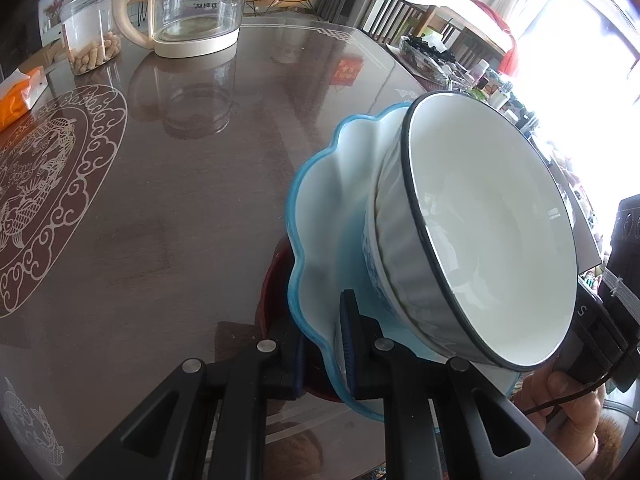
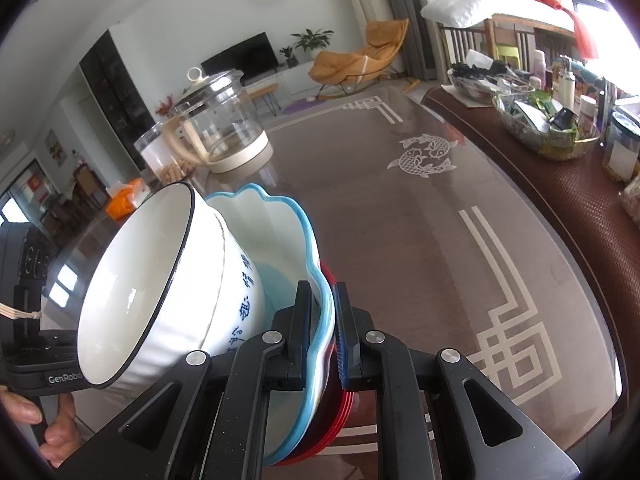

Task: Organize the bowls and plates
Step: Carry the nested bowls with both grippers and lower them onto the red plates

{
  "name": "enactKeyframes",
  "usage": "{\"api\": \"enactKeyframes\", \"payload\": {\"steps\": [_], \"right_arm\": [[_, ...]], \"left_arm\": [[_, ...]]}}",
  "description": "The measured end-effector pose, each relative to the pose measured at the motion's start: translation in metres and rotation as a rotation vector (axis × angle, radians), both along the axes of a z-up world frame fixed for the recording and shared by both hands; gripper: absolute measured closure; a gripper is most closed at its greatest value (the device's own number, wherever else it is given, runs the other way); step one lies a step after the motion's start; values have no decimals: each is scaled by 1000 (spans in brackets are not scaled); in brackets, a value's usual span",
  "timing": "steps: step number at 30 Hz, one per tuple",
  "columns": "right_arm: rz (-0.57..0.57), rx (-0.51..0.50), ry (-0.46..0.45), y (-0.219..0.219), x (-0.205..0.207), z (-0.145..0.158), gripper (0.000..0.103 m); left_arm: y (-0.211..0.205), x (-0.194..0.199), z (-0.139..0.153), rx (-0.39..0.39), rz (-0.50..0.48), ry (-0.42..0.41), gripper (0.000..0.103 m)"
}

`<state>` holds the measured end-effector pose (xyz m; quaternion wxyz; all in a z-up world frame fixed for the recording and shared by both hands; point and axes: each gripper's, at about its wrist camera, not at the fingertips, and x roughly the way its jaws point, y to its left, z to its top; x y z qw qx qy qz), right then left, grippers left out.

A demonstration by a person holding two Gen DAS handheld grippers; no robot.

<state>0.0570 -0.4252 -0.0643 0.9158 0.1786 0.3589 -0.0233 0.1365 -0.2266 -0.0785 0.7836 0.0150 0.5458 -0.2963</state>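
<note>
A stack of dishes is held between my two grippers above the brown table. It is a white bowl with a black rim [image 1: 492,216] nested in a blue-patterned bowl [image 2: 240,300], sitting in a scalloped blue-rimmed plate [image 1: 320,216], with red plates [image 2: 340,408] under it. My left gripper [image 1: 324,344] is shut on the rims of the blue plate and red plate. My right gripper [image 2: 324,328] is shut on the opposite rim of the same plates [image 2: 288,236]. The stack is tilted in both views.
A glass kettle with cream base [image 1: 192,8] and a plastic jar of peanuts [image 1: 90,28] stand at the far side of the table. An orange tissue pack [image 1: 16,100] lies at the left. Glass bowls with clutter [image 2: 548,124] sit on a side surface at the right.
</note>
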Motion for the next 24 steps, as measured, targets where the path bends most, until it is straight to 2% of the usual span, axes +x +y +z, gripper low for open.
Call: {"api": "enactKeyframes", "payload": {"steps": [8, 18, 20, 22, 24], "right_arm": [[-44, 80, -6, -6, 0, -2, 90], [-64, 111, -13, -8, 1, -3, 90], [-62, 107, -14, -8, 1, -3, 90], [-59, 114, -15, -8, 2, -4, 90], [-54, 108, -16, -6, 2, -4, 89]], "left_arm": [[-3, 0, 2, 34, -29, 9, 87], [1, 9, 4, -4, -93, 86, 85], [1, 10, 5, 3, -106, 99, 85], [1, 11, 8, 48, -117, 90, 85], [5, 15, 9, 29, -125, 120, 85]]}}
